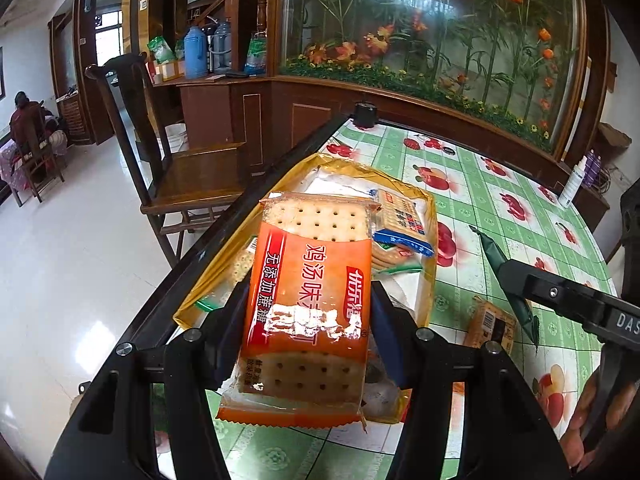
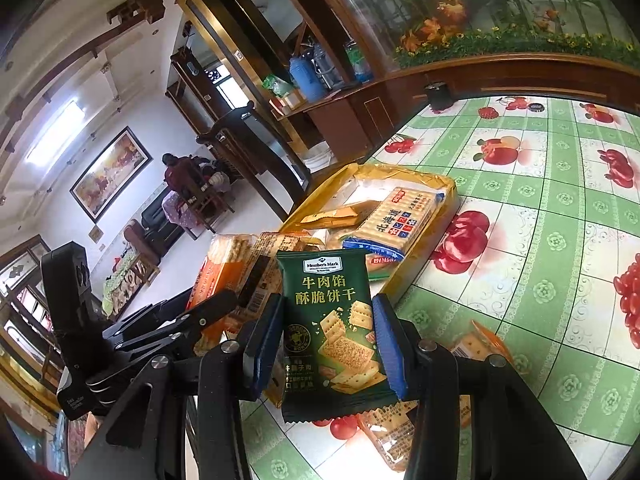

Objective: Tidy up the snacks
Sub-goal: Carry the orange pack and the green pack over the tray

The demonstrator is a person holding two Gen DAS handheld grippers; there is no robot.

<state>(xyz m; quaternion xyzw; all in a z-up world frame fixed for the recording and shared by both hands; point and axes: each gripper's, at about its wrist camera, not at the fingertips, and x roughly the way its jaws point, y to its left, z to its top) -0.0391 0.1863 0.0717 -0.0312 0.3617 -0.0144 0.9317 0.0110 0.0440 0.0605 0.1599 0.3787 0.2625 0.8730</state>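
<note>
My left gripper [image 1: 306, 308] is shut on an orange cracker packet [image 1: 308, 280] and holds it above the near end of a yellow tray [image 1: 430, 216]. The tray holds a blue-and-white cracker packet [image 1: 400, 224] and other packets. My right gripper [image 2: 328, 344] is shut on a dark green cracker packet [image 2: 332, 320], held over the table just short of the tray [image 2: 448, 200]. The right gripper and green packet [image 1: 508, 276] show at the right of the left wrist view. The left gripper with the orange packet [image 2: 224, 276] shows at the left of the right wrist view.
The table has a green checked fruit-print cloth [image 2: 540, 240]. A small orange packet [image 1: 492, 324] lies on it near the right gripper; it also shows in the right wrist view [image 2: 476, 344]. A wooden chair [image 1: 188, 176] stands at the table's left edge. A white bottle [image 1: 574, 180] stands far right.
</note>
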